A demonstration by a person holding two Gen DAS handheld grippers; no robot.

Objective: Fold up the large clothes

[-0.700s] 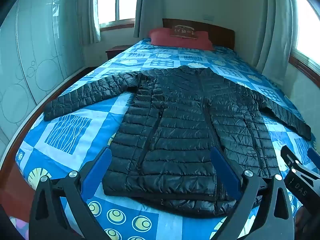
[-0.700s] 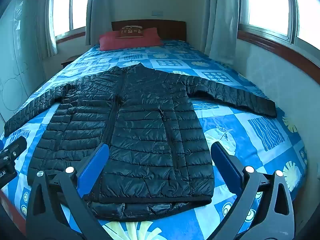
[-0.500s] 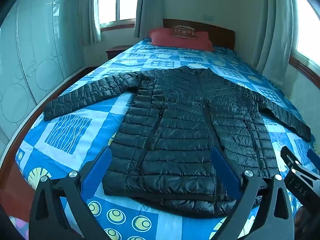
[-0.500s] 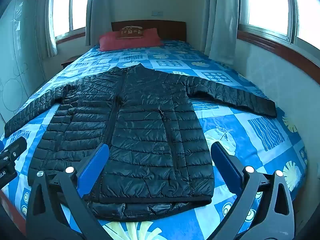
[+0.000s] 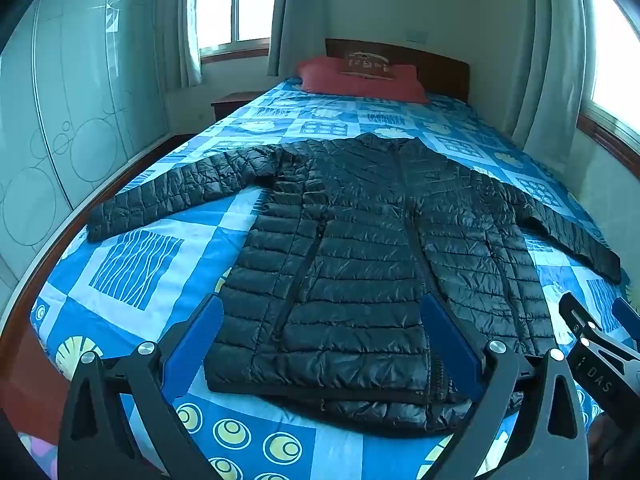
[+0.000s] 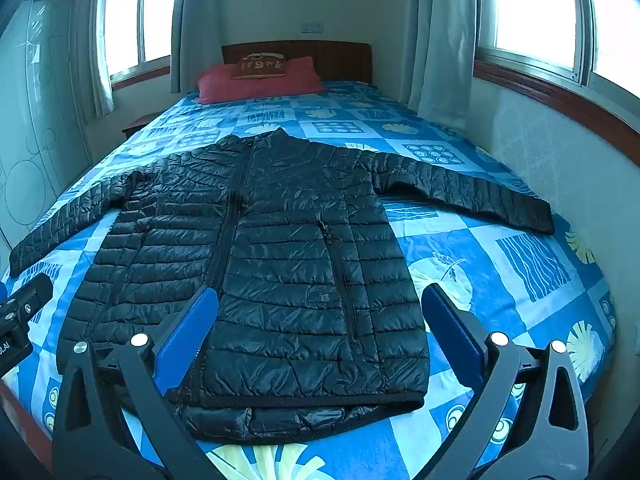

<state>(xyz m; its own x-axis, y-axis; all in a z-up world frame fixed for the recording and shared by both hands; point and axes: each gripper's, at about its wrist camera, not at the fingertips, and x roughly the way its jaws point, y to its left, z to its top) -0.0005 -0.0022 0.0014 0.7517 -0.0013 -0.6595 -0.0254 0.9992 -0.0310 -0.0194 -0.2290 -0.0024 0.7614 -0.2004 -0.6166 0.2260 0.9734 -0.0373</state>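
With both the left gripper (image 5: 322, 346) and right gripper (image 6: 320, 332) spread wide and empty above the hem, the slippery black quilted puffer jacket (image 5: 360, 264) could slide out of a shallow pinch mid-fold.

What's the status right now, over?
Left gripper open, empty. Right gripper open, empty. Black puffer jacket flat on bed, sleeves spread, unfolded. Nothing blocking.

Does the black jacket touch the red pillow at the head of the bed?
Apart. The right wrist view shows blue bedspread between the jacket collar and the red pillow.
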